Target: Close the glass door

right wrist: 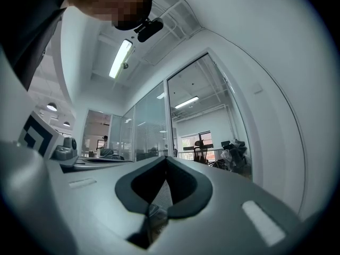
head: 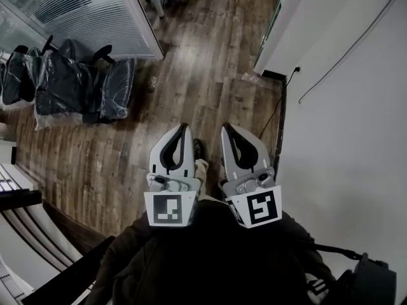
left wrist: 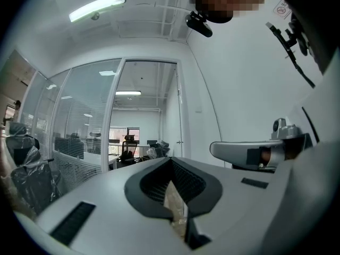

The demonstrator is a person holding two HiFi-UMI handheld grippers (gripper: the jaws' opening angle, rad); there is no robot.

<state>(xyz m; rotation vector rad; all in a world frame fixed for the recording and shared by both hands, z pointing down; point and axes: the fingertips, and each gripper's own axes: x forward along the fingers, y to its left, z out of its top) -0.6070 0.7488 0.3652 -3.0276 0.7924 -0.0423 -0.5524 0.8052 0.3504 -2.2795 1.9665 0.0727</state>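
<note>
Both grippers are held close to my body, pointing toward a doorway. In the head view, the left gripper point(head: 185, 128) and the right gripper point(head: 226, 128) hover side by side over the wooden floor, each shut with nothing between the jaws. The glass door point(head: 275, 13) stands open at the far right, next to the white wall. From the left gripper view, its own shut tips point(left wrist: 170, 159) aim at the open doorway point(left wrist: 141, 121), with the glass door point(left wrist: 179, 122) swung back and the right gripper point(left wrist: 249, 151) alongside. The right gripper point(right wrist: 166, 159) faces the same doorway point(right wrist: 210, 124). Both are well short of the door.
Several office chairs wrapped in plastic point(head: 76, 81) stand at the left. A glass partition with blinds point(head: 95, 11) runs across the upper left. A black cable point(head: 277, 116) trails along the foot of the white wall point(head: 356, 107). White ledges point(head: 19, 227) sit at lower left.
</note>
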